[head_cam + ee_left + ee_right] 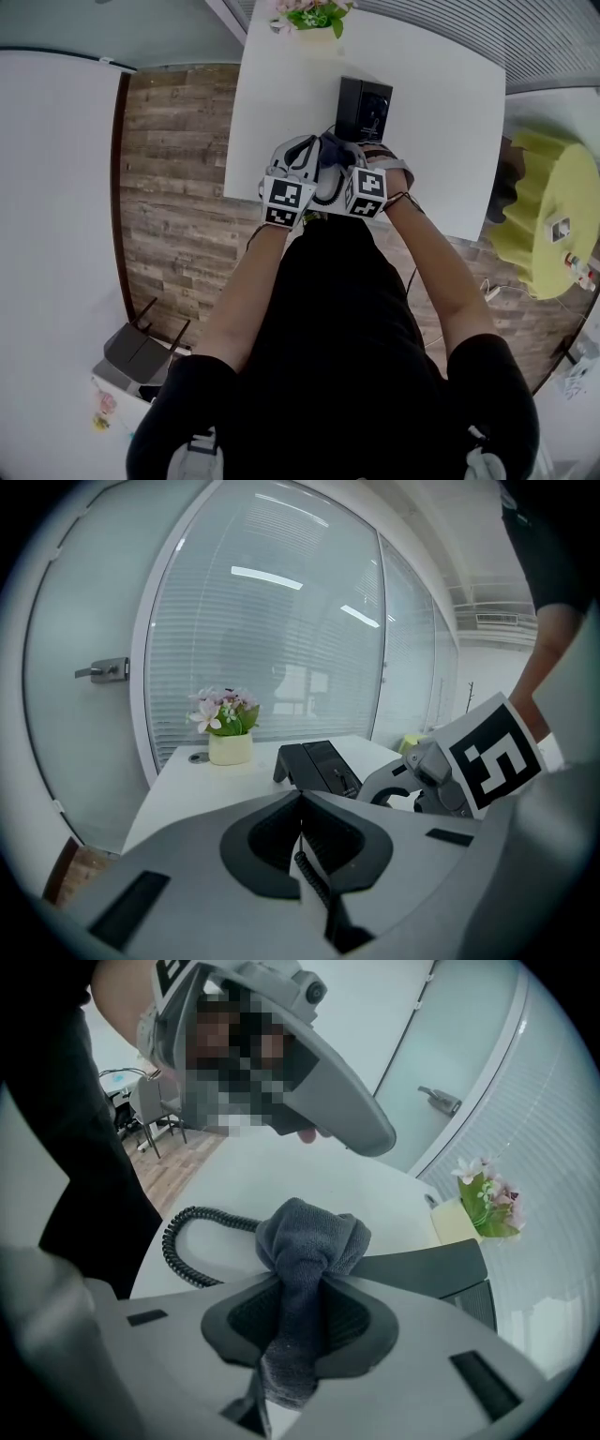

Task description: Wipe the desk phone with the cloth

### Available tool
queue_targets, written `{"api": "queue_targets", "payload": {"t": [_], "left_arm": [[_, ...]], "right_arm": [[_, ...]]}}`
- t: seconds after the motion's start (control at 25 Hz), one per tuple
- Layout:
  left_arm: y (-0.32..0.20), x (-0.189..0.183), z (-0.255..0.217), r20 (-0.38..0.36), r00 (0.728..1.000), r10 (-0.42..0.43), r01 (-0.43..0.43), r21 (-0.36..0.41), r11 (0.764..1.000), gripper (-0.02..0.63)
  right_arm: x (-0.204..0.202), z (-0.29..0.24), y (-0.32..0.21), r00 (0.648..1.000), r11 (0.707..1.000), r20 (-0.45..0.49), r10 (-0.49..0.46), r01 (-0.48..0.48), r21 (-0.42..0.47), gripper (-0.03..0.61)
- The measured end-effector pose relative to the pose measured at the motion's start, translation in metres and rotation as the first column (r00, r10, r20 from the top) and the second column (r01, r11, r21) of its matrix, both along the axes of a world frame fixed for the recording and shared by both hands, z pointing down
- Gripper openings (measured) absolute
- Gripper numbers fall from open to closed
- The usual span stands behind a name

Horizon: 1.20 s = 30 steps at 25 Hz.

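One white table (441, 112) carries the black desk phone (364, 108) near its middle and a flower pot (316, 23) at its far edge. From the head view, the left gripper (302, 148) and right gripper (352, 155) sit side by side just short of the phone. Only the right gripper view shows those jaws clamped on the grey cloth (314, 1237), bunched above the coiled cord (183, 1241). The left gripper view shows its jaws pressed together at the tips.
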<state>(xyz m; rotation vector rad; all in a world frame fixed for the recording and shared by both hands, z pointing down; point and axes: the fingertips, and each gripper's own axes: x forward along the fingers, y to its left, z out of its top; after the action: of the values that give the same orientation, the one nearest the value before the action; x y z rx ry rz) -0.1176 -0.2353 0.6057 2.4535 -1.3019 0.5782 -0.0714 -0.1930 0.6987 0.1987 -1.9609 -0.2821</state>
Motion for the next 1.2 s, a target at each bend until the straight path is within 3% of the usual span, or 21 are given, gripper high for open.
{"api": "queue_targets", "payload": {"t": [0.16, 0.28, 0.36, 0.44, 0.56, 0.72, 0.88, 1.2], "left_arm": [[0.004, -0.005, -0.014, -0.012, 1.0, 0.001, -0.001, 0.013, 1.0, 0.01], [0.006, -0.009, -0.031, -0.031, 0.999, 0.023, -0.022, 0.026, 0.999, 0.009], [0.006, -0.009, -0.048, -0.048, 0.998, 0.043, -0.041, 0.051, 0.998, 0.009], [0.006, -0.008, -0.069, -0.076, 0.995, 0.064, -0.058, 0.076, 0.995, 0.011], [0.005, -0.003, -0.107, -0.107, 0.988, 0.115, -0.101, 0.129, 0.986, 0.011], [0.006, 0.011, -0.157, -0.133, 0.973, 0.188, -0.159, 0.201, 0.967, 0.011], [0.011, 0.023, -0.203, -0.142, 0.957, 0.253, -0.209, 0.27, 0.94, 0.01], [0.018, 0.037, -0.266, -0.178, 0.928, 0.326, -0.25, 0.349, 0.903, 0.01]], "right_arm": [[0.001, -0.008, 0.004, 0.999, 0.999, 0.026, 0.04, -0.04, -0.016, 0.104], [0.004, -0.038, -0.002, 0.984, 0.992, 0.126, 0.128, -0.126, -0.023, 0.104], [0.008, -0.068, -0.009, 0.954, 0.98, 0.224, 0.199, -0.196, -0.036, 0.104], [0.012, -0.106, -0.014, 0.896, 0.961, 0.349, 0.274, -0.269, -0.064, 0.104], [0.02, -0.168, -0.02, 0.778, 0.933, 0.529, 0.339, -0.348, -0.086, 0.104], [0.032, -0.245, -0.016, 0.625, 0.917, 0.709, 0.328, -0.389, -0.081, 0.104], [0.043, -0.307, -0.012, 0.501, 0.904, 0.809, 0.308, -0.419, -0.086, 0.104], [0.063, -0.381, -0.008, 0.392, 0.886, 0.882, 0.261, -0.461, -0.057, 0.104]]}}
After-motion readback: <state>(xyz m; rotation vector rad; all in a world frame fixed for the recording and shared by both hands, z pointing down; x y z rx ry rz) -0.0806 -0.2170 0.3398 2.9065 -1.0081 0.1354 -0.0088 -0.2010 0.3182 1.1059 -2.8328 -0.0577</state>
